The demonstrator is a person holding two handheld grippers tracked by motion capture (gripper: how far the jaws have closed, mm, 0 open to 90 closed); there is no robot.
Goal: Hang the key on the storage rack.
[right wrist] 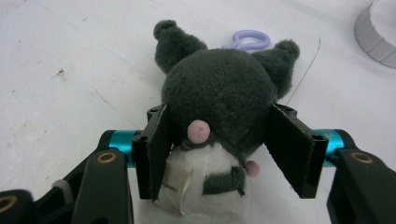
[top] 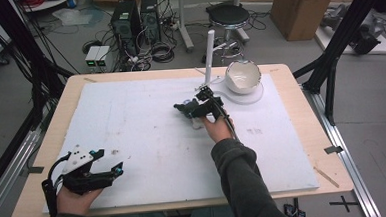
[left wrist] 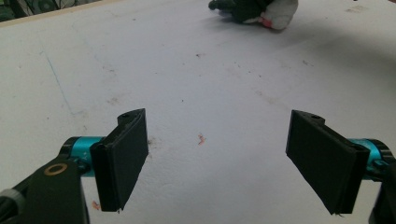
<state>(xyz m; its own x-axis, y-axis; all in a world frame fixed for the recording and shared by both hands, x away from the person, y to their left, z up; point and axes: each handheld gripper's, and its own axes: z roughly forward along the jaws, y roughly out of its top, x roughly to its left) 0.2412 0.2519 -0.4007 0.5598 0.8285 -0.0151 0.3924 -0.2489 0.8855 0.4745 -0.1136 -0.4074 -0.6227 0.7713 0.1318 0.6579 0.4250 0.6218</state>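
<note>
A dark grey and white plush toy (right wrist: 219, 88) with pointed ears, a pink tail and a lavender clip (right wrist: 247, 39) lies on the white board, back toward me. My right gripper (right wrist: 222, 140) has both black pads against the sides of its head and body, shut on it. In the high view that gripper (top: 201, 108) and the plush toy (top: 186, 109) sit at the board's middle, toward the far side. My left gripper (top: 109, 161) rests near the front left corner, its jaws wide open with nothing between them (left wrist: 219, 158).
A white bowl (top: 243, 77) stands on a clear round base (top: 253, 94) at the far right of the white board (top: 132, 126), beside a white upright post (top: 209, 52). The base's grey rim (right wrist: 373, 32) lies just beyond the toy. The wooden table edge (top: 328, 146) frames the board.
</note>
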